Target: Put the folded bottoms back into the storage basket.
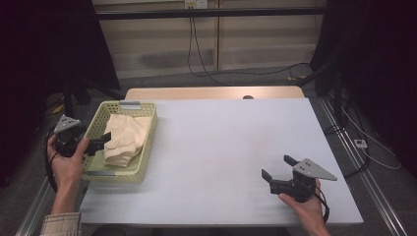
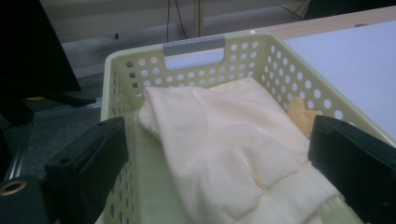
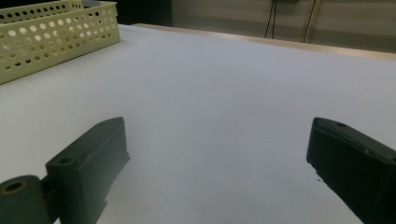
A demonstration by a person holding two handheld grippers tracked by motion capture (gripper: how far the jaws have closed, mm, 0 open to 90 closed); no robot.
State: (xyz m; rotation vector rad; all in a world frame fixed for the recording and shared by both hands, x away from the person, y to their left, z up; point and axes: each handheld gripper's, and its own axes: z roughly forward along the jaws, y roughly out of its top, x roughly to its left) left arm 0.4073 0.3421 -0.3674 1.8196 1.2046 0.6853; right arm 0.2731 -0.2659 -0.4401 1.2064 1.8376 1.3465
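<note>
A pale yellow perforated basket [image 1: 114, 176] [image 2: 243, 56] stands at the left end of the white table [image 1: 231, 132]. A folded cream garment [image 1: 125, 137] [image 2: 219, 135] with a ribbed hem lies inside it. My left gripper [image 1: 102, 140] [image 2: 219, 126] reaches over the basket's left rim, open, its jaws spread wide on either side of the garment and apart from it. At the table's front right, my right gripper [image 1: 277, 166] [image 3: 217, 123] is open just above the bare white surface, pointing towards the basket [image 3: 56, 39], with nothing between its jaws.
A strip of wooden tabletop [image 1: 211, 92] shows behind the white cover. Cables [image 1: 196, 49] run over the floor beyond it. Dark stands and drapes flank both sides. Metal rails [image 1: 361, 172] run along the table's right side.
</note>
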